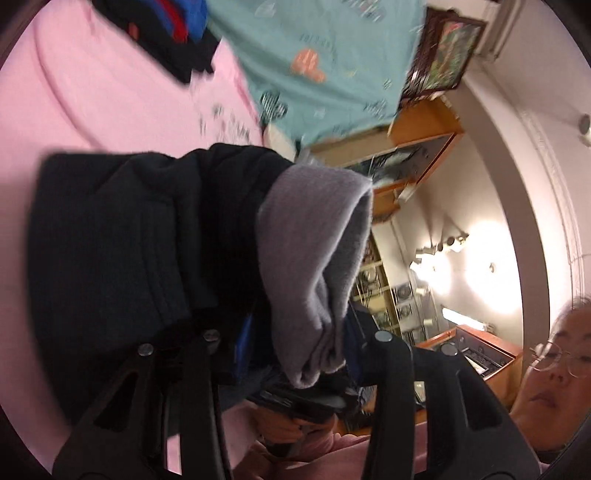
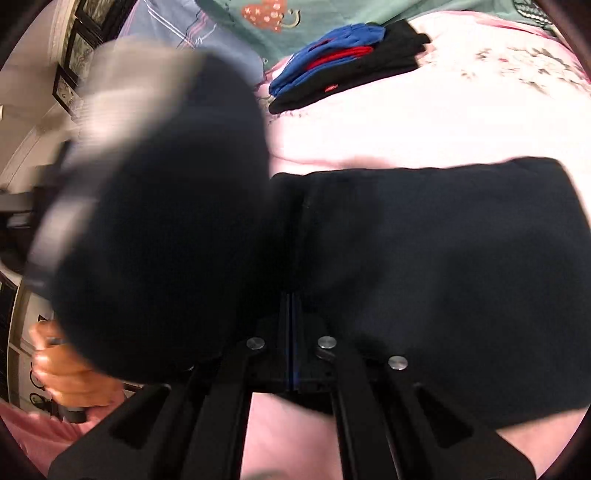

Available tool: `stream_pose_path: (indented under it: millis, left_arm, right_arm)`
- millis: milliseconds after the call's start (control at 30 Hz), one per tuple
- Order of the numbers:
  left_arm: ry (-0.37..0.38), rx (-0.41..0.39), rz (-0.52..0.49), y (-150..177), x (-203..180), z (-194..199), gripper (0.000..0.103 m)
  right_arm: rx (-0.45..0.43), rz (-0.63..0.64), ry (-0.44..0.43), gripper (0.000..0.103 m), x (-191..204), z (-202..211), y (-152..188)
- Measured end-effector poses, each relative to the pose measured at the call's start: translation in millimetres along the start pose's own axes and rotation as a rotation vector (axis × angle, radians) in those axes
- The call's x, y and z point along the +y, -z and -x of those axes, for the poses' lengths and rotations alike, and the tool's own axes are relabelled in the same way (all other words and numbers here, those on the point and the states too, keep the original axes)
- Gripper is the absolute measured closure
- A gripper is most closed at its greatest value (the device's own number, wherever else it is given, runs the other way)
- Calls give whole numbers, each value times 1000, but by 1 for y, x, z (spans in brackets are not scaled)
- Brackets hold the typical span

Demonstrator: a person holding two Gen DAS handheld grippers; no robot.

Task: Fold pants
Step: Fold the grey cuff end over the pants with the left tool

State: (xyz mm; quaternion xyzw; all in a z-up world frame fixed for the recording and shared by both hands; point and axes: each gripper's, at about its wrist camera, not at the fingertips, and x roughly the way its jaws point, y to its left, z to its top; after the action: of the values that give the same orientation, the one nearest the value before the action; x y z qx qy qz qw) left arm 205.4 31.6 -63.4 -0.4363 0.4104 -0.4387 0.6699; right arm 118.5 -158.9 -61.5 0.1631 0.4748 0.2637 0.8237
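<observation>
Black pants point(image 2: 443, 258) with a grey fleece lining point(image 1: 314, 229) lie on a pink bed sheet point(image 2: 424, 122). My right gripper point(image 2: 291, 321) is shut on the near edge of the flat part, its blue pads pressed together. In the left wrist view my left gripper point(image 1: 299, 343) holds a thick bunch of the pants point(image 1: 129, 240) between its fingers, lining turned outward. That raised part point(image 2: 159, 240) shows blurred at the left of the right wrist view, above a hand point(image 2: 62, 369).
A folded stack of blue, red and black clothes point(image 2: 343, 70) sits farther back on the sheet, also in the left wrist view as the stack point(image 1: 177, 33). A teal blanket point(image 1: 325, 55) lies beyond it. Wooden furniture point(image 1: 424, 133) and a person point(image 1: 554, 369) are at the side.
</observation>
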Motion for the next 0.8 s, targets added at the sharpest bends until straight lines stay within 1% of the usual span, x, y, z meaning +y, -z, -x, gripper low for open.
stream_pose_path:
  millis: [100, 133, 167, 200, 267, 300, 333, 400, 433, 467, 500, 533, 600, 633, 667, 767, 800]
  left_arm:
    - [-40, 55, 36, 0, 20, -36, 64]
    - [-54, 60, 37, -1, 23, -43, 65]
    - [-73, 63, 30, -1, 25, -48, 65]
    - [-98, 60, 16, -2, 23, -50, 65]
    - [-118, 68, -7, -1, 16, -51, 65]
    - [-126, 71, -11, -2, 14, -51, 64]
    - [-127, 72, -11, -2, 11, -50, 61]
    - [-113, 69, -2, -5, 10, -46, 51]
    - [-102, 65, 2, -6, 8, -44, 42]
    - [-93, 61, 0, -7, 5, -43, 39]
    - [-98, 56, -11, -6, 1, -43, 39]
    - [-110, 40, -37, -7, -7, -35, 38]
    - [-134, -1, -79, -7, -16, -18, 33]
    - [-155, -27, -104, -6, -21, -7, 29]
    - [-198, -66, -134, -4, -26, 9, 27]
    - [-320, -159, -180, 6, -29, 52, 23]
    - [-340, -177, -181, 10, -26, 64, 23]
  right_arm:
    - [-1, -11, -1, 100, -15, 22, 16]
    - [-2, -8, -1, 95, -18, 31, 21]
    - [-6, -1, -11, 85, -21, 40, 25]
    - [-21, 8, -18, 80, -22, 51, 29]
    - [-84, 37, 15, 49, -22, 70, 33]
    - [-131, 61, 31, 45, -19, 78, 33]
    - [-159, 78, 41, 42, -16, 82, 33]
    - [-186, 107, 63, 39, -11, 80, 30]
    - [-184, 124, 67, 39, -7, 75, 29]
    - [-172, 134, 70, 38, -6, 67, 24]
    - [-153, 134, 98, 37, -5, 58, 22]
    - [-144, 128, 118, 37, -9, 52, 16]
    - [-130, 90, 129, 37, -17, 44, 10]
    - [-127, 40, 105, 37, -25, 43, 8]
    - [-125, -10, 68, 37, -34, 44, 6]
    - [-142, -141, -31, 37, -52, 49, 1]
    - [-149, -177, -68, 37, -57, 50, -3]
